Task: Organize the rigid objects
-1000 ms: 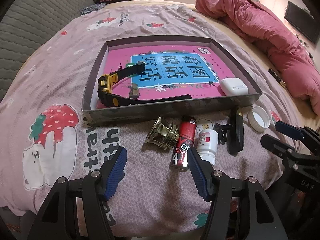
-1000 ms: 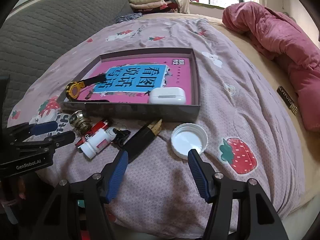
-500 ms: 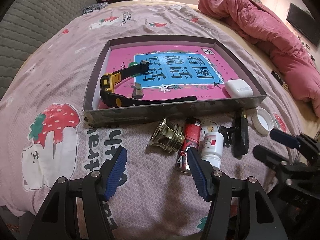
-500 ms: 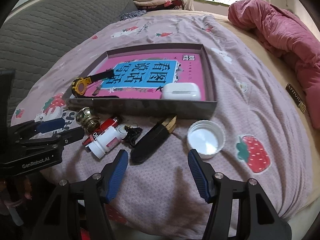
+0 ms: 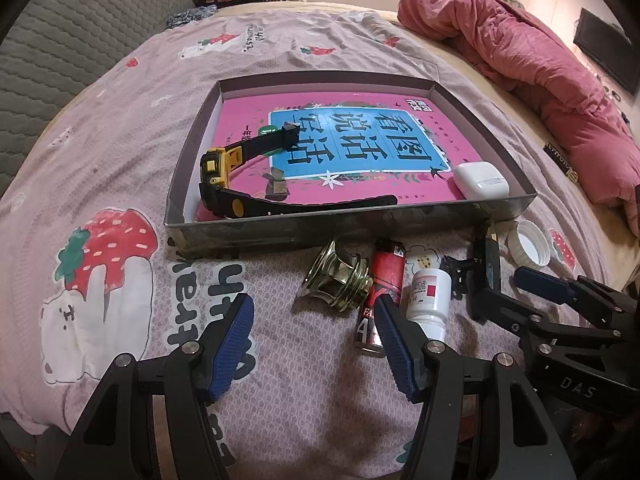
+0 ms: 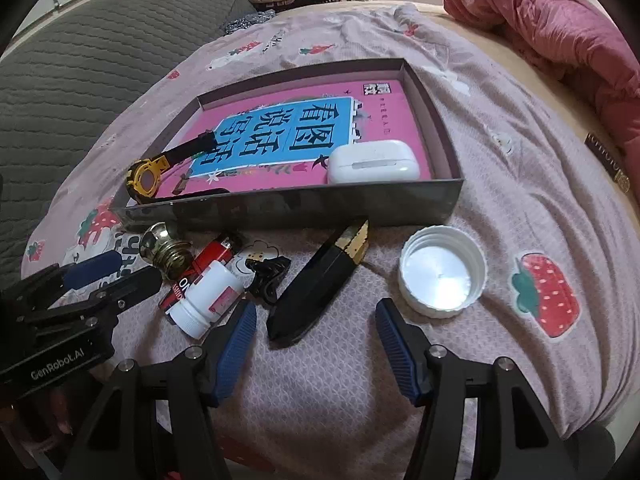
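Left tool point(image 5: 314, 336) and right tool point(image 6: 314, 344) both gape wide, holding nothing.
"GenRobot.AI" reads only in the right view, "DAS" in the left; black sheath point(image 6: 320, 288) lies outside the tray point(image 6: 292, 204), near the bed's front edge.

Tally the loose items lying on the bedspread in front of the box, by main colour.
White: 2, pill bottle and bottle cap
Black: 2, hair clip and gold-banded case
Red: 1, lighter
Brass: 1, knob
Total: 6
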`<state>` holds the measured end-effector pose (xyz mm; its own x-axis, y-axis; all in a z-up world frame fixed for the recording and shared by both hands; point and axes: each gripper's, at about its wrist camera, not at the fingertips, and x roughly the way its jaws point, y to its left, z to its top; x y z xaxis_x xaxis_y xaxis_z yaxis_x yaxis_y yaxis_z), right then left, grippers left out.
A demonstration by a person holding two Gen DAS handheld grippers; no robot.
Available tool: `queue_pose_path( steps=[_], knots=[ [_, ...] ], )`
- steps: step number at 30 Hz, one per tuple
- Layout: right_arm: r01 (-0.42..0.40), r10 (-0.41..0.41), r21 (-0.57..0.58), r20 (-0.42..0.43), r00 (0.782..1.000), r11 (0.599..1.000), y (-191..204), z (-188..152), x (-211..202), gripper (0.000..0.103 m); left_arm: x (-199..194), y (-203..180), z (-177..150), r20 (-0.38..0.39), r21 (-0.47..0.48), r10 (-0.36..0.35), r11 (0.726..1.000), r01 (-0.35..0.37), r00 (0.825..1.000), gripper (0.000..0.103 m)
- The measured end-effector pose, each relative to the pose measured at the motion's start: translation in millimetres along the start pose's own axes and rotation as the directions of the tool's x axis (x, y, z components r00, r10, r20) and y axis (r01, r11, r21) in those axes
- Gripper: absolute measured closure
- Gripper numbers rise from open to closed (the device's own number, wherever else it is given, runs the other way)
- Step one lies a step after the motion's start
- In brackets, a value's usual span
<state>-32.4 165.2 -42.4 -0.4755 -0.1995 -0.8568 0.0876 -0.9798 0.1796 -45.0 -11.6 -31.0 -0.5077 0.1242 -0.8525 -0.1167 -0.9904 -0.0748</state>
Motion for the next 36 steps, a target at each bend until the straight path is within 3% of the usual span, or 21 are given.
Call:
queue_pose_path(
  steps=[18,26,36],
  knots=[
    [0.041,-0.04,0.042,-0.01,0.999,0.998,-3,5,5,0.044,8,-2,2,-0.004,-0.004,-0.005,1.0,0.005,1.0,0.039],
    [0.111,-0.108,0.078,-0.043,0.993,0.991,2,16,20,0.049,11,0,3,-0.005,-0.013,-0.009,1.0,0.009,1.0,0.039],
    [0.148,-0.148,-0.012,-0.036,0.988,0.989,12,17,31,0.055,15,1,5,0.001,-0.017,-0.015,1.0,0.015,1.0,0.039]
  ],
)
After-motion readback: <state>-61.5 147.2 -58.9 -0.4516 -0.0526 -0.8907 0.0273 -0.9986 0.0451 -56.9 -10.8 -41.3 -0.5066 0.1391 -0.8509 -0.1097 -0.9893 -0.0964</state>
